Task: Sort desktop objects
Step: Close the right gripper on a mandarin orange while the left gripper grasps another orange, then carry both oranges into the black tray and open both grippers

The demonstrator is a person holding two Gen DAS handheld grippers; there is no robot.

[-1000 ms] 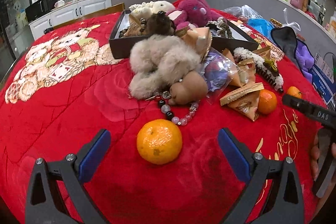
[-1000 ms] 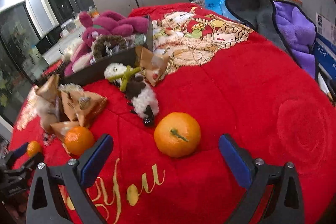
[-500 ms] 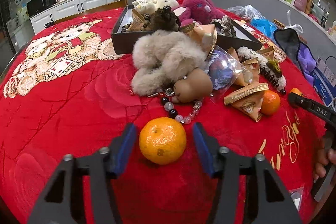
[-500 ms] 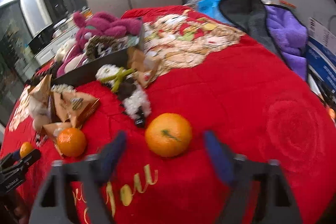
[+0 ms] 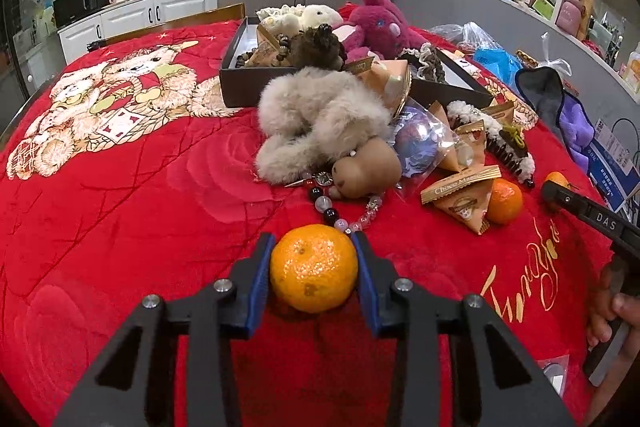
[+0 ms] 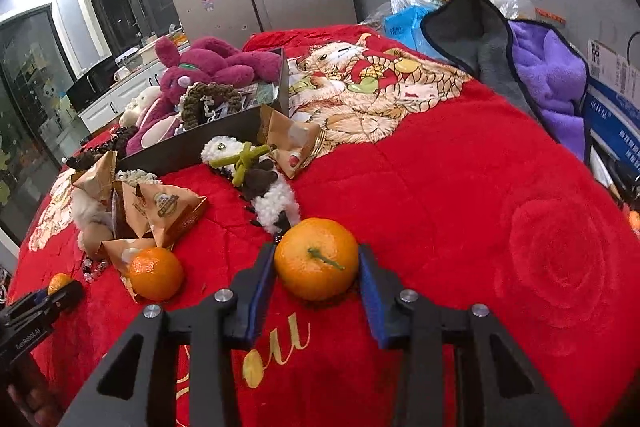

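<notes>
A mandarin (image 5: 314, 269) lies on the red blanket (image 5: 140, 211) between the blue pads of my left gripper (image 5: 312, 237). The jaws are closing and both pads touch its sides. In the right wrist view a second mandarin (image 6: 316, 259), stem up, sits between the pads of my right gripper (image 6: 316, 247). Those jaws are closing too, with the pads against the fruit. Both mandarins still rest on the blanket. A third mandarin (image 6: 155, 273) lies loose beside the brown snack packets (image 6: 168, 211).
A dark box (image 5: 256, 89) with plush toys stands at the back. In front of it lie a beige fluffy toy (image 5: 320, 115), a bead bracelet (image 5: 340, 215), a bagged ball (image 5: 420, 147) and a fluffy hair clip (image 6: 264, 187). Grey and purple cloths (image 6: 540, 67) hang at the right edge.
Both grippers went from wide open to closed in on their mandarins. The left one also slid forward around its fruit. Neither mandarin has left the blanket.
</notes>
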